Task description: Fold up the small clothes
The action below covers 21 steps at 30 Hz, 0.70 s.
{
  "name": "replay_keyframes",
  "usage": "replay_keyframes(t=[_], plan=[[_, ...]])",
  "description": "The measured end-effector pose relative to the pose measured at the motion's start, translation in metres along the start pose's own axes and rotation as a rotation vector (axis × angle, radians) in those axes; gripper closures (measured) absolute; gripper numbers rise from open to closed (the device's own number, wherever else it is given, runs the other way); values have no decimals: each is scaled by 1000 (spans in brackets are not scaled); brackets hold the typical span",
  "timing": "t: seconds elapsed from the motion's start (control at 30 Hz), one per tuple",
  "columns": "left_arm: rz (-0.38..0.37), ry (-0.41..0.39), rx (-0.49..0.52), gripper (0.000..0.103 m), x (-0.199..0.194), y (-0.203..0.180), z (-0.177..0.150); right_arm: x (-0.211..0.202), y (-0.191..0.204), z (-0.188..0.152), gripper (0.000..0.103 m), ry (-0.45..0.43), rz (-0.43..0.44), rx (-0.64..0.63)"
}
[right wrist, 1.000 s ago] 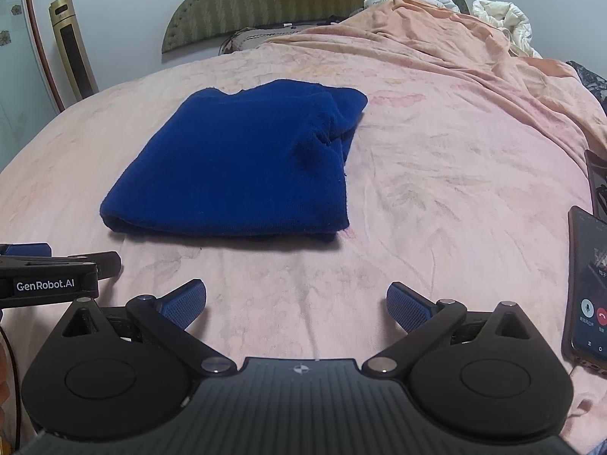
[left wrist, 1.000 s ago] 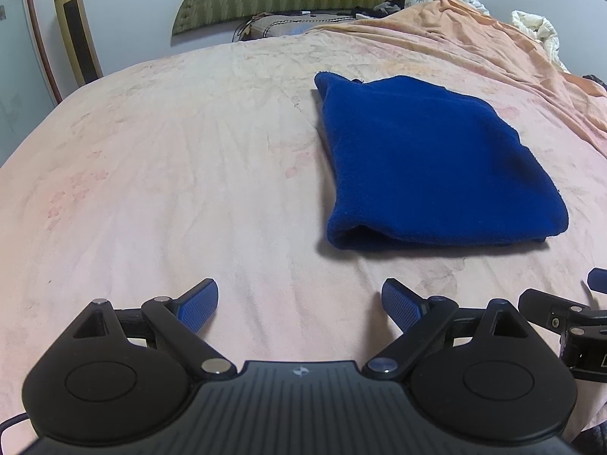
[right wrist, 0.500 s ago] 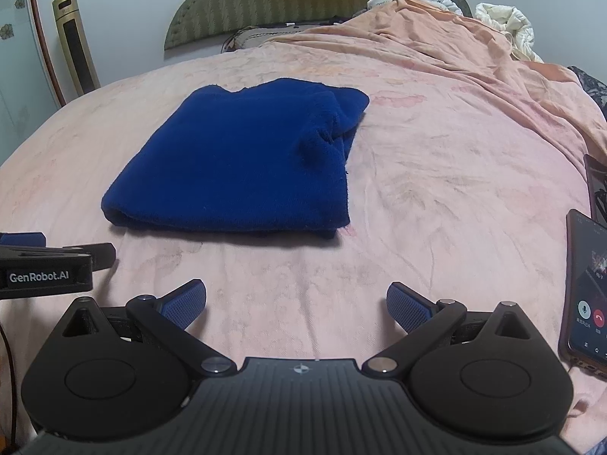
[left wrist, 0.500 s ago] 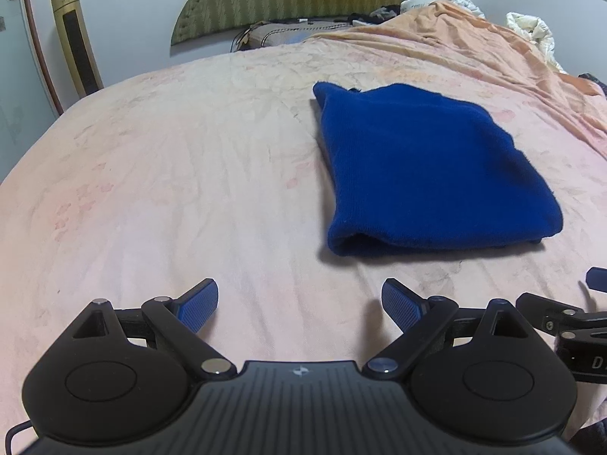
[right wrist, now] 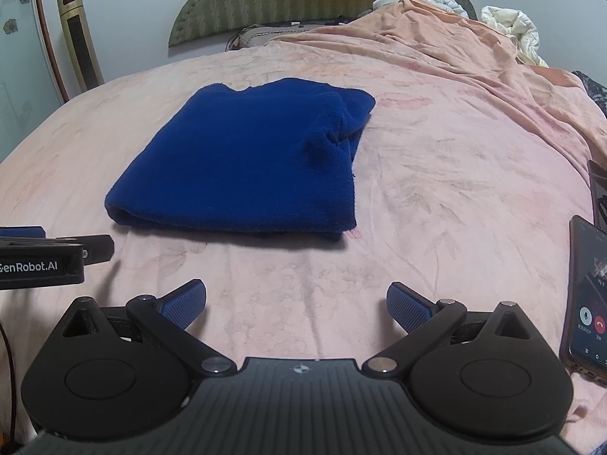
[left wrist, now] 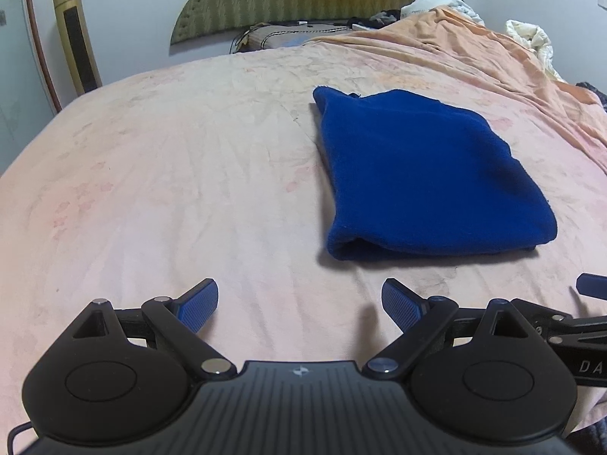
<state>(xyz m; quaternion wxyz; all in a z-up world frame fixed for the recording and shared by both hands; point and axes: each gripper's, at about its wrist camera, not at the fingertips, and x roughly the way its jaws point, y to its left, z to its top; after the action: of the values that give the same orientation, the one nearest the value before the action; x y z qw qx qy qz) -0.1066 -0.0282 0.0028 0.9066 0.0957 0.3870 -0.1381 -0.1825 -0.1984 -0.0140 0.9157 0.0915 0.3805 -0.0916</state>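
Nearest the cameras, both tools are hovering low over the pink bedsheet (right wrist: 436, 197) with nothing between their pads. The left gripper (left wrist: 299, 305) is standing with its jaws spread wide, and the right gripper (right wrist: 296, 305) is likewise spread and empty. Beyond them, clear of both, the folded blue garment (right wrist: 242, 167) is lying flat on the sheet, its rounded fold edge facing the grippers. It is sitting forward and to the right of the left gripper, forward and slightly left of the right gripper, hence roughly between them. Its long axis appears to be running near to far. The right gripper appears marginally better centred on it. A phone (right wrist: 586, 299) is resting at the near right.
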Motion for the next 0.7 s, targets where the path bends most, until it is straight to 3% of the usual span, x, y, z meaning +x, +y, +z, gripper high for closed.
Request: replay_keyframes(t=[0.33,0.7], plan=[[53,7,53,9,5,-10,-1,3,-3,-2,0,5,6,9],[48,33,32,9,11,-4,-3,4,-2,-3,0,11,-1,14]])
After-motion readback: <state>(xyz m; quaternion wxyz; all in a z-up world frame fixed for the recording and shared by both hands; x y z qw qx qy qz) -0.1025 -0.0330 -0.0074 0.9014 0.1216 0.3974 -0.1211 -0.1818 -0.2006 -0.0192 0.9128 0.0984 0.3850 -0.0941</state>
